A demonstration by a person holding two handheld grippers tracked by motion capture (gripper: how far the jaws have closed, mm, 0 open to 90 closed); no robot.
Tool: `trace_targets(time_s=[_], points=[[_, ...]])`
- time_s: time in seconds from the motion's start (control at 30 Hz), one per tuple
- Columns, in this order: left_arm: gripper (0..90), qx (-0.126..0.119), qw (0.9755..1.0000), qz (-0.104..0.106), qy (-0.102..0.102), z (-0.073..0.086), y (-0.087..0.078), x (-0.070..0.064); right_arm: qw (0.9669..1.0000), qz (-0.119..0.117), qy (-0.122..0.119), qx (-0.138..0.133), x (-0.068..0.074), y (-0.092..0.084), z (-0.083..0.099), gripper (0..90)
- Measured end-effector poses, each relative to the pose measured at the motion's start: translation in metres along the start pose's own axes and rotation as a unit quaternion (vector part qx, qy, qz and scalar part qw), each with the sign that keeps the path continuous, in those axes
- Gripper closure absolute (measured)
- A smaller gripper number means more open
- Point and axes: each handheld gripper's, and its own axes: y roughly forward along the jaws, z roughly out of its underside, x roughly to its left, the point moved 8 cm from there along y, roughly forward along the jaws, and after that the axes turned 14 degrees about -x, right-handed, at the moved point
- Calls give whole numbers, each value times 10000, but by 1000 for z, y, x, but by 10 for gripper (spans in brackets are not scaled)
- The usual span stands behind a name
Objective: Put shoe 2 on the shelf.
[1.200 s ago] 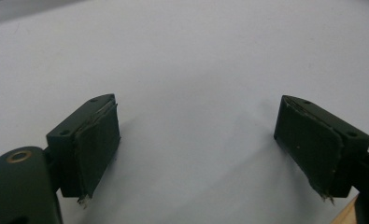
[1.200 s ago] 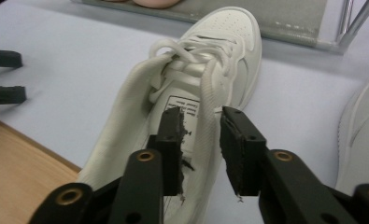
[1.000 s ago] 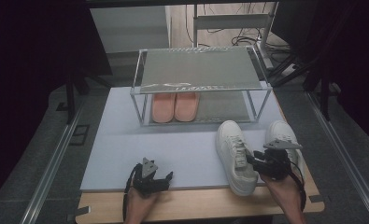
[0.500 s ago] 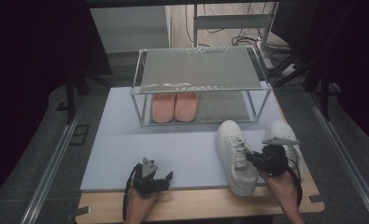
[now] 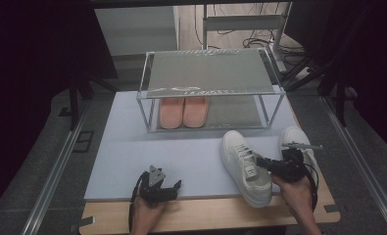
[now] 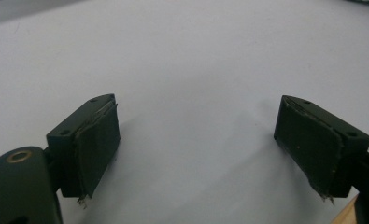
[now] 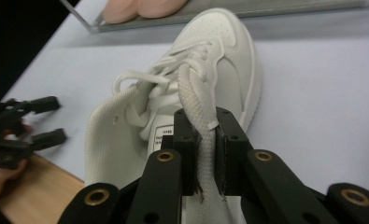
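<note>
White sneaker (image 5: pixel 245 166), white lace (image 7: pixel 197 100); salmon-pink slippers (image 5: pixel 183 110); pale lavender mat (image 5: pixel 181 152); black gripper pads (image 6: pixel 95 140); light wood table (image 5: pixel 205 215).

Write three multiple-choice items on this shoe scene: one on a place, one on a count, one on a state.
1. Where are the pink slippers?
A. on the rack's lower shelf
B. on the rack's top
C. on the floor

2. How many white sneakers are on the table?
A. one
B. two
C. four

3. What does the right gripper clamp?
A. a slipper
B. nothing
C. the near sneaker's side wall

Key: 1 A, they sit under the rack's top shelf; 2 B, the near sneaker and another beside it; 3 C, white fabric is pinched between its jaws.
</note>
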Motion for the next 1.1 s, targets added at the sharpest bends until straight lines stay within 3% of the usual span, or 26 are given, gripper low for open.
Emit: trace_targets(time_s=[0.4, 0.77, 1.1], points=[[143, 2, 10000, 0, -2, 0, 0, 0, 9960, -606, 642, -130, 9, -1, -10, 807], [143, 1, 10000, 2, 2, 0, 0, 0, 9871, -1071, 1150, -313, 14, -5, -28, 805], [143, -9, 10000, 2, 4, 0, 0, 0, 9796, -1350, 1424, -438, 19, -8, -45, 803]])
